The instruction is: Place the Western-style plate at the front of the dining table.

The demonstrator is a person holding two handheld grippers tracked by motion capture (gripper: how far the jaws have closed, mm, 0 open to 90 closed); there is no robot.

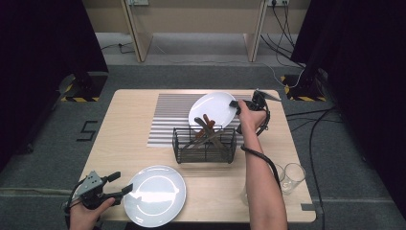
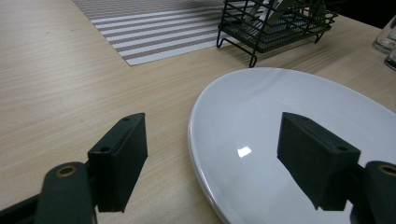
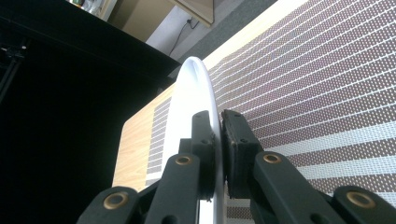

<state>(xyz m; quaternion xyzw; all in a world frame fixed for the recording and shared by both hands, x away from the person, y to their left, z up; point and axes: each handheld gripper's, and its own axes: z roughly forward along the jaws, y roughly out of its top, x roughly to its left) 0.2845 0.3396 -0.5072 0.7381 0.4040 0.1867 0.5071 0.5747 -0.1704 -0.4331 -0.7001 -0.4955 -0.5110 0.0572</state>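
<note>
Plates are the work here, two of them. The far plate (image 1: 213, 108) is tilted, its rim pinched at the right edge by the right gripper (image 1: 238, 104); in the right gripper view the jaws press on either side of the thin white rim (image 3: 205, 93), with the striped mat (image 3: 327, 84) behind. This plate hangs over the mat (image 1: 167, 120) at the far middle of the bench (image 1: 124, 143), just behind the basket (image 1: 205, 143).

That black wire basket stands between the two plates, near the middle of the bench, half on the mat's near edge. Cutlery lies crossed in it, with brown handles (image 1: 207, 122) sticking up toward the tilted plate's lower edge; whether they touch the plate I cannot tell.

The near plate (image 1: 155, 194) lies flat at the near edge of the bench. The left gripper (image 1: 119, 184) is at its left rim with jaws spread wide: in the left gripper view one jaw is over bare wood, the other over the plate (image 2: 289, 107), and neither presses on it.

Two clear glasses (image 1: 289, 177) stand at the near right of the bench, just beside the person's right forearm, which reaches past the basket's right side. Beyond the bench are grey floor, cables and black curtains.
</note>
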